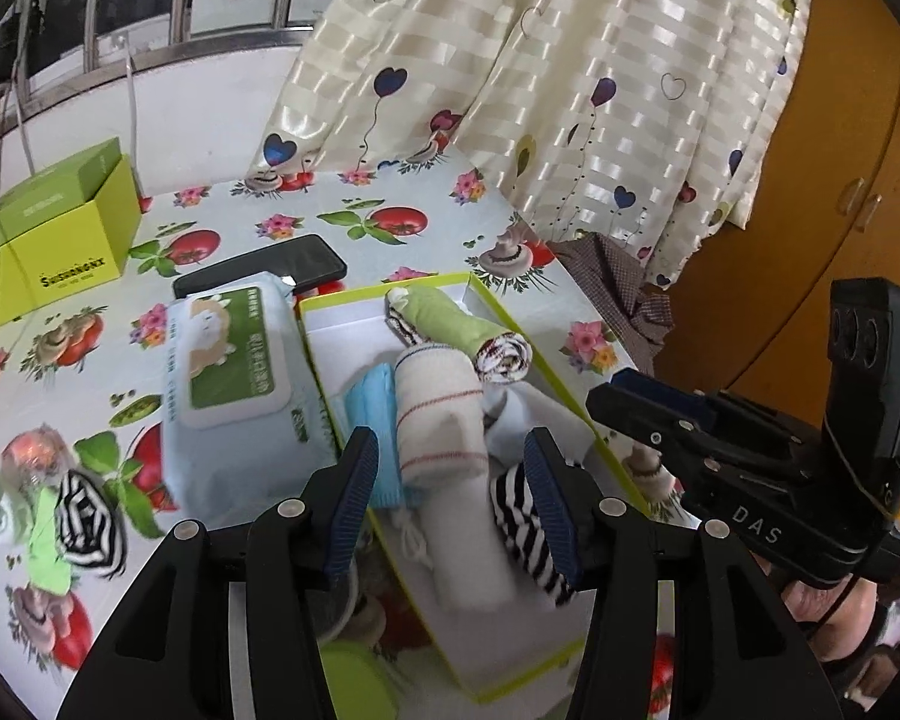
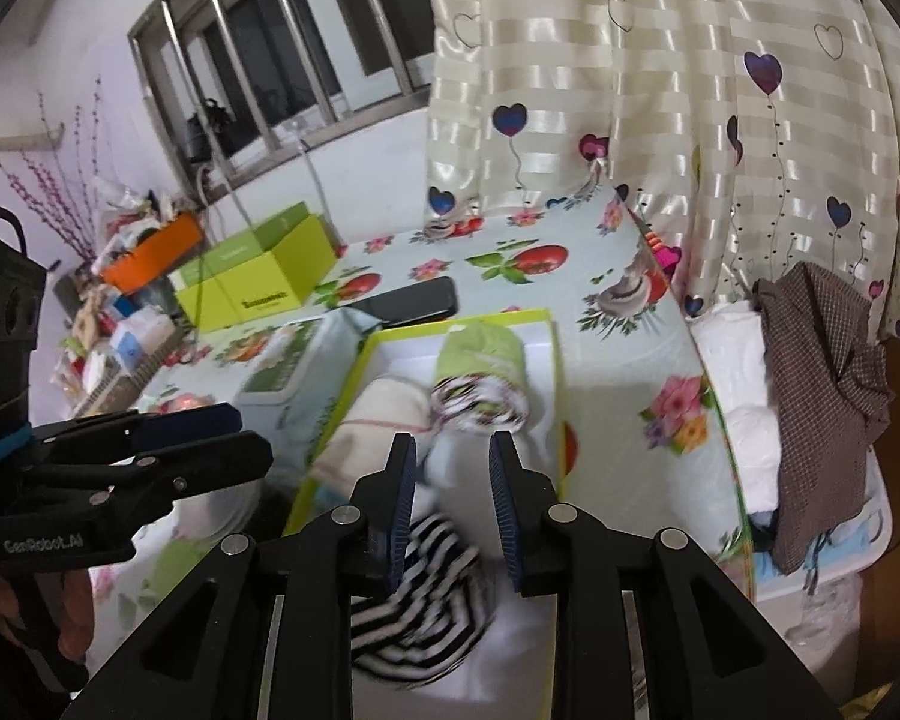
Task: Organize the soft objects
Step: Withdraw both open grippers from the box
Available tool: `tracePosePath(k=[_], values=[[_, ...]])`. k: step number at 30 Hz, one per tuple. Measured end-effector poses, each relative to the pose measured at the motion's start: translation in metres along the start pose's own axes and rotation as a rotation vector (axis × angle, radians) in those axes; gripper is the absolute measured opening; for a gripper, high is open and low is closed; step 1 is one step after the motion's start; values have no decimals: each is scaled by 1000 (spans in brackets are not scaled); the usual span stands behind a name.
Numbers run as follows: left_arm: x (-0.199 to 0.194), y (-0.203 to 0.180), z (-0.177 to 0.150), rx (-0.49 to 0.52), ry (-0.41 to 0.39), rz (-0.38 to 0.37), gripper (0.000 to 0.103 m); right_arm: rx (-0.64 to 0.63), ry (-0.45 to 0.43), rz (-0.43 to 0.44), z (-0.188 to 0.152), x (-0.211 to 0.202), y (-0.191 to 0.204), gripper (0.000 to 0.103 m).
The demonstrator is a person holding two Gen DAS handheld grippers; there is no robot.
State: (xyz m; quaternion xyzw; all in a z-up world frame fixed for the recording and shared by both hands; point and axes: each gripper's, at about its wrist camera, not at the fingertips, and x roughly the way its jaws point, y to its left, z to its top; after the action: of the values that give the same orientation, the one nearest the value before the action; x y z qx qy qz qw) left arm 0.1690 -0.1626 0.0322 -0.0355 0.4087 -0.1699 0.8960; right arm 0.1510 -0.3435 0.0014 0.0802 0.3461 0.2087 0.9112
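Both hand-held grippers, left (image 1: 450, 462) and right (image 2: 453, 468), spread over lengthwise cream roll (image 1: 441, 420).

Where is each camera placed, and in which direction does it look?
Left wrist view: on the left gripper, looking forward and down into the open box of rolled cloths; its own open fingers show, and the right gripper at right.
Right wrist view: on the right gripper, looking into the same box over the striped roll; the left gripper shows at left.
Shared: box, green roll, phone, curtain.
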Motion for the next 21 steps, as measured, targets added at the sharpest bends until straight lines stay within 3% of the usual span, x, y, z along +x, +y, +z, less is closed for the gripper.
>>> tracePosePath(k=[8, 14, 18, 20, 21], values=[[-32, -2, -21, 10, -50, 6, 52, -28, -31, 35, -14, -30, 27, 24], [-52, 1, -31, 7, -91, 16, 52, -15, -32, 107, -20, -39, 41, 24], [-60, 6, -39, 1, -105, 35, 52, -36, -35, 100, -23, -42, 51, 24], [-62, 10, -42, -7, -108, 37, 52, -54, -36, 87, -23, -43, 57, 27], [-63, 13, -44, -13, -109, 38, 52, -64, -35, 90, -23, -44, 59, 35]])
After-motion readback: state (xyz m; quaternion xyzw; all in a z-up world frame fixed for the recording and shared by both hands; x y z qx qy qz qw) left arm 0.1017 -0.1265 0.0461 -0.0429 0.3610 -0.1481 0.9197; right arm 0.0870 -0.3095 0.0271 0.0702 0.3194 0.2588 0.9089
